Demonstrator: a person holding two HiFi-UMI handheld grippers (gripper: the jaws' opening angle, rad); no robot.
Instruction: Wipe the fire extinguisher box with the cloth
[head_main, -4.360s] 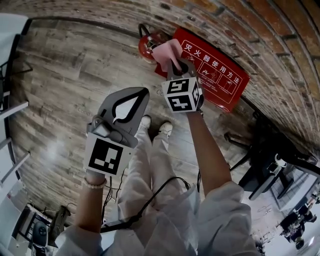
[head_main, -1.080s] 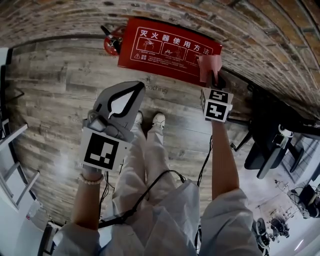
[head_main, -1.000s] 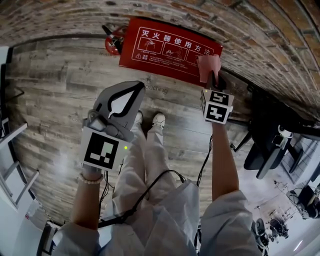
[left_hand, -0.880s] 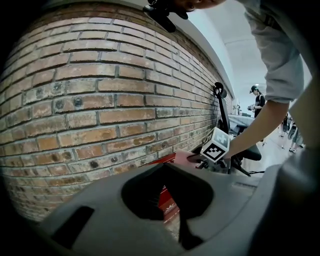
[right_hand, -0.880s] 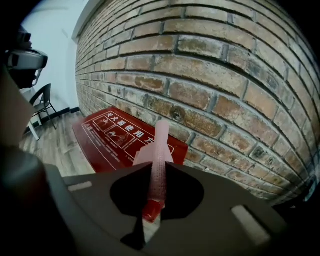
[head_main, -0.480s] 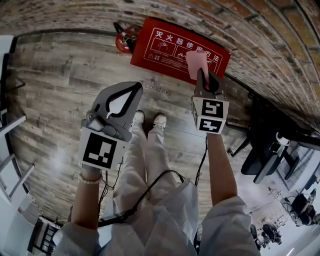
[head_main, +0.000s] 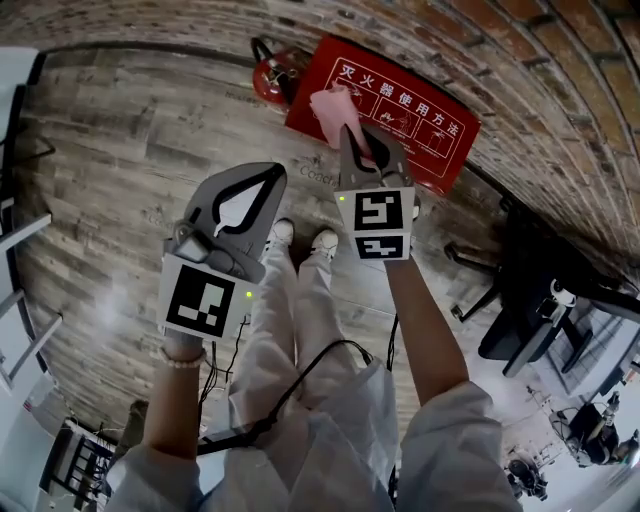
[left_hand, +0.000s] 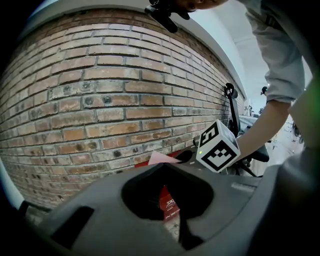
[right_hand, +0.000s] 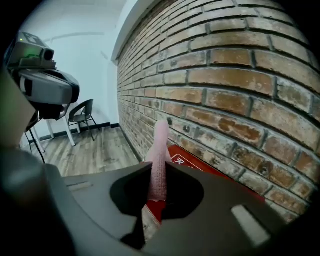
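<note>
The red fire extinguisher box (head_main: 420, 120) lies low against the brick wall, with white print on its top. My right gripper (head_main: 352, 140) is shut on a pink cloth (head_main: 333, 106), which rests over the box's left part. In the right gripper view the cloth (right_hand: 159, 155) stands up between the jaws, with the box (right_hand: 200, 162) just behind it. My left gripper (head_main: 265, 180) hangs above the floor to the left, shut on nothing and apart from the box. In the left gripper view its closed jaws frame a bit of the box (left_hand: 168, 202).
A red extinguisher (head_main: 274, 76) stands at the box's left end. The brick wall (head_main: 520, 60) runs behind the box. Black chair legs (head_main: 500, 310) are at the right. My shoes (head_main: 300, 238) and a cable (head_main: 300, 380) are on the wood floor. A chair (right_hand: 82, 116) stands far off.
My right gripper has carried the cloth leftwards along the box top, from its right end to its left part. The left gripper has stayed put.
</note>
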